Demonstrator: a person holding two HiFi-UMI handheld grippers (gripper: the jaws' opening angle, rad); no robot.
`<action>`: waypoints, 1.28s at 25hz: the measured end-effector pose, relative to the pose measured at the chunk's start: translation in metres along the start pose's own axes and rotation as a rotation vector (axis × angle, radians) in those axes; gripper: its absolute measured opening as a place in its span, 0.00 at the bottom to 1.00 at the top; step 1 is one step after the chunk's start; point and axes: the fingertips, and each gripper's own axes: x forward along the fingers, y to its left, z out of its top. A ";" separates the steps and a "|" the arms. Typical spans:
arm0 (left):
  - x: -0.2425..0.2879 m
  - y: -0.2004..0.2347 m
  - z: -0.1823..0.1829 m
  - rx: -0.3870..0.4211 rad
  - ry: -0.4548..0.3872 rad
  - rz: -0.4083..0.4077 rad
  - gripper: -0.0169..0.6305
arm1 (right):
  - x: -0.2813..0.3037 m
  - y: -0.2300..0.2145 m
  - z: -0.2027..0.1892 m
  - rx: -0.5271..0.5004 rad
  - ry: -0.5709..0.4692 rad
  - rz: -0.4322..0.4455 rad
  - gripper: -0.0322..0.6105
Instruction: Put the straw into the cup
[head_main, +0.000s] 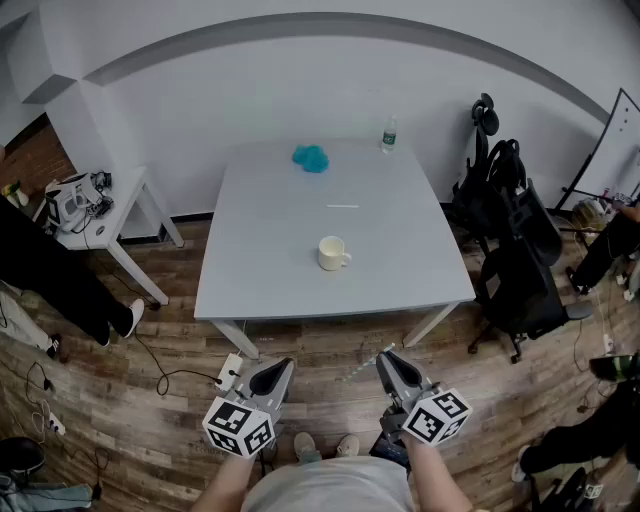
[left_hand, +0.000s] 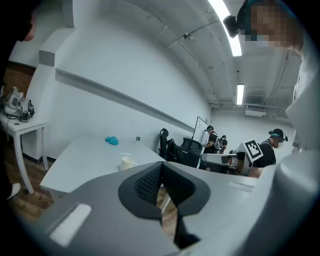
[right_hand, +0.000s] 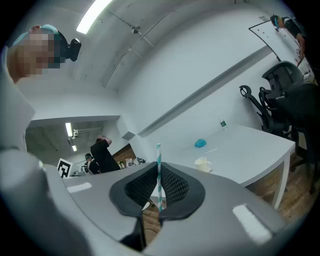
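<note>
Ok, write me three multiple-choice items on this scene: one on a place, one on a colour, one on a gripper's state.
1. Where is the cup?
A. on the floor
B. near the middle of the table
C. on a chair

2. The straw has white stripes and which other colour?
A. red
B. teal
C. black

3. The right gripper is:
A. open and empty
B. shut on the straw
C. shut on the cup

Answers: B, the head view shows it mid-table; B, teal bands alternate with white; B, the jaws pinch the straw upright.
</note>
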 end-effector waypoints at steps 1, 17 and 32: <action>-0.001 0.000 0.000 -0.001 0.000 0.001 0.05 | -0.001 0.000 0.000 0.000 -0.001 -0.002 0.10; -0.016 0.013 0.001 -0.009 -0.007 -0.036 0.05 | 0.015 0.019 -0.008 0.017 -0.010 0.000 0.10; 0.008 0.034 -0.002 -0.003 0.010 -0.088 0.05 | 0.039 0.007 -0.011 0.015 -0.026 -0.025 0.10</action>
